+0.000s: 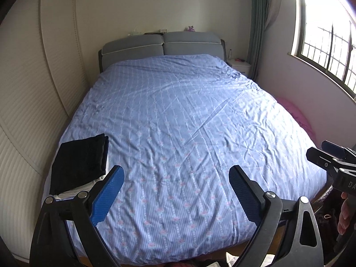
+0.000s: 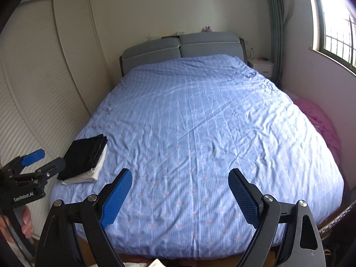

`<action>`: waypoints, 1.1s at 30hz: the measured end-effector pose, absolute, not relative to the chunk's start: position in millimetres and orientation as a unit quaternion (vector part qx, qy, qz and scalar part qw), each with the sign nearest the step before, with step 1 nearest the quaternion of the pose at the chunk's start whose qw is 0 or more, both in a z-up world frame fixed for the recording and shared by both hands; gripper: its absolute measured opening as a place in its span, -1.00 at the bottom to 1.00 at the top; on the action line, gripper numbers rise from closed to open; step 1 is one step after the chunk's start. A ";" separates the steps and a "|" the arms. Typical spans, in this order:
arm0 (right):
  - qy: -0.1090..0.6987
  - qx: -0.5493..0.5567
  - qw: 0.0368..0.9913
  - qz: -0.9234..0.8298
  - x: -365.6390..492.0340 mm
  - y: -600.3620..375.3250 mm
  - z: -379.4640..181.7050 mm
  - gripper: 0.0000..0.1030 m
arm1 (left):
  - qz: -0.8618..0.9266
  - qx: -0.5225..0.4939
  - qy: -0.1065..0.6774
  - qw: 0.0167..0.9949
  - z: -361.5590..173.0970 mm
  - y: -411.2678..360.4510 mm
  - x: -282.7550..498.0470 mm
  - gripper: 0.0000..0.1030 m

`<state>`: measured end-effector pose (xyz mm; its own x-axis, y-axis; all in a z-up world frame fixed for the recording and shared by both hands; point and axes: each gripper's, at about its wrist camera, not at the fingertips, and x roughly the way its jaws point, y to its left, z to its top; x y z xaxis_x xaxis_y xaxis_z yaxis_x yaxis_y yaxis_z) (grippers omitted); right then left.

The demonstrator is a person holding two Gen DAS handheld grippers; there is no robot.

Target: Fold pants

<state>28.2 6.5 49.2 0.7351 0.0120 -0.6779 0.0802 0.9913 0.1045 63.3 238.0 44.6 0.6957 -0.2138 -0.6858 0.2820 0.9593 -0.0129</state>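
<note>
Black folded pants (image 1: 80, 160) lie on top of a white folded garment (image 1: 98, 179) at the near left corner of the bed (image 1: 178, 122); the stack also shows in the right wrist view (image 2: 85, 155). My left gripper (image 1: 175, 173) is open and empty, held above the bed's foot, to the right of the stack. My right gripper (image 2: 180, 176) is open and empty over the near middle of the bed. The left gripper also shows at the left edge of the right wrist view (image 2: 47, 159).
The bed has a blue patterned cover and a grey headboard (image 1: 162, 44). A louvred wardrobe (image 1: 26, 111) runs along the left. A white nightstand (image 1: 241, 66), a curtain and a window (image 1: 329, 44) are at the right. A pink fabric heap (image 2: 320, 120) lies beside the bed's right edge.
</note>
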 end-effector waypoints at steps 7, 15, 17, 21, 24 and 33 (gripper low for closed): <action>0.355 0.062 0.933 -0.017 20.4 8.5 57.2 0.73 | -0.136 0.053 0.355 0.923 49.1 230.8 54.9 0.87; 0.342 0.063 0.937 -0.023 10.7 5.5 63.4 0.73 | -0.139 0.051 0.346 0.927 55.8 224.8 48.3 0.88; 0.341 0.063 0.938 -0.024 9.4 2.9 64.1 0.73 | -0.141 0.053 0.339 0.929 58.9 222.8 46.8 0.88; 0.337 0.065 0.939 -0.030 5.8 -2.2 66.6 0.73 | -0.146 0.058 0.328 0.932 64.3 219.5 45.2 0.88; 0.335 0.063 0.940 -0.033 4.8 -4.9 69.8 0.73 | -0.146 0.059 0.322 0.934 67.4 217.0 43.4 0.91; 0.325 0.053 0.943 -0.037 1.1 -9.5 77.8 0.73 | -0.155 0.051 0.314 0.935 73.5 212.4 39.7 1.00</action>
<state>1.1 -9.5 77.8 0.7856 -0.0348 -0.6177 0.1033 0.9918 0.0755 39.7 212.4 73.5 0.7550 -0.2589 -0.6024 0.3226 0.9465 -0.0025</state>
